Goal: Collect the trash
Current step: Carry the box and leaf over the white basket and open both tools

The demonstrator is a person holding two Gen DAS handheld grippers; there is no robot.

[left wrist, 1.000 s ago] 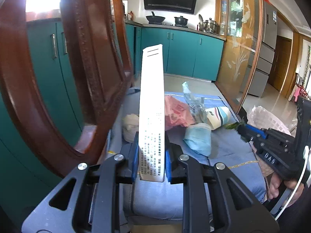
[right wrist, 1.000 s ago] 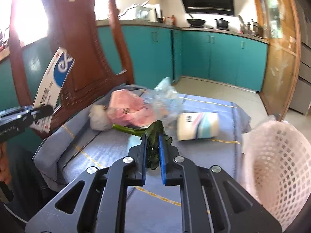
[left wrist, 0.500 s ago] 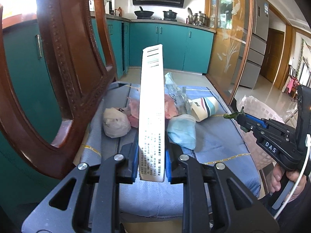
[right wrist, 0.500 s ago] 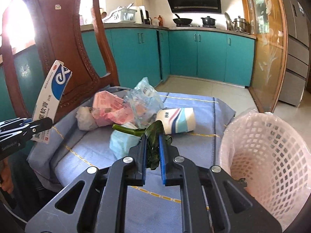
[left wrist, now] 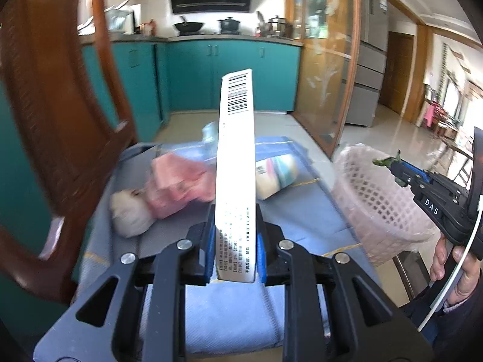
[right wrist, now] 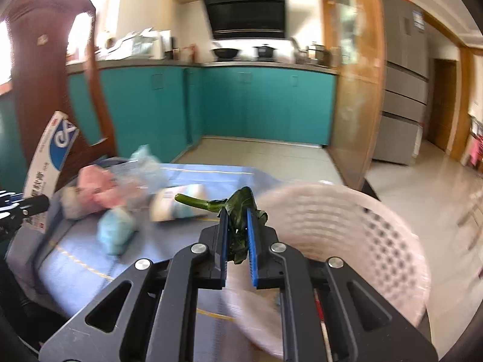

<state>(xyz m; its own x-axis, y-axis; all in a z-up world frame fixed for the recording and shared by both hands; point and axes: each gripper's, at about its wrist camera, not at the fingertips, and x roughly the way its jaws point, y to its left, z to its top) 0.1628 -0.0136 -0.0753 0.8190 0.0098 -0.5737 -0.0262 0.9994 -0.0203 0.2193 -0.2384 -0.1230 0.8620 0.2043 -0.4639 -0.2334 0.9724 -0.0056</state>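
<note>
While two pieces are in hand and none visibly binned, task judged early to midway.

Left wrist view: left gripper (left wrist: 235,247) closed tight on long white carton (left wrist: 236,163), clamped by its lower end between the blue pads, standing near upright and rising well clear of the jaws, barcode at the far end. Beyond it, on the blue cloth (left wrist: 305,220) over the chair seat: pink wrapper (left wrist: 178,184), whitish wad (left wrist: 129,214), striped paper cup (left wrist: 276,175) on its side, clear plastic partly hidden behind the carton. All untouched, all left to collect. Pink mesh basket (left wrist: 377,202) just beside the seat's right edge; contents not readable. Right gripper (left wrist: 395,170) seen over the basket, green scrap at its tip, held by a hand (left wrist: 455,268).

Right wrist view: right gripper (right wrist: 237,235) closed on wilted green leaf (right wrist: 238,208), leaf pinched between the pads, stalk jutting left past the jaw tips. Basket rim (right wrist: 347,211) directly ahead and right, near the jaws; leaf not yet over the opening, as far as blur allows. Pale blue wad (right wrist: 116,232) also on the cloth, with cup and wrapper behind. Carton visible at far left.

Remaining, by judgement: both held pieces to drop, then five loose pieces.
</note>
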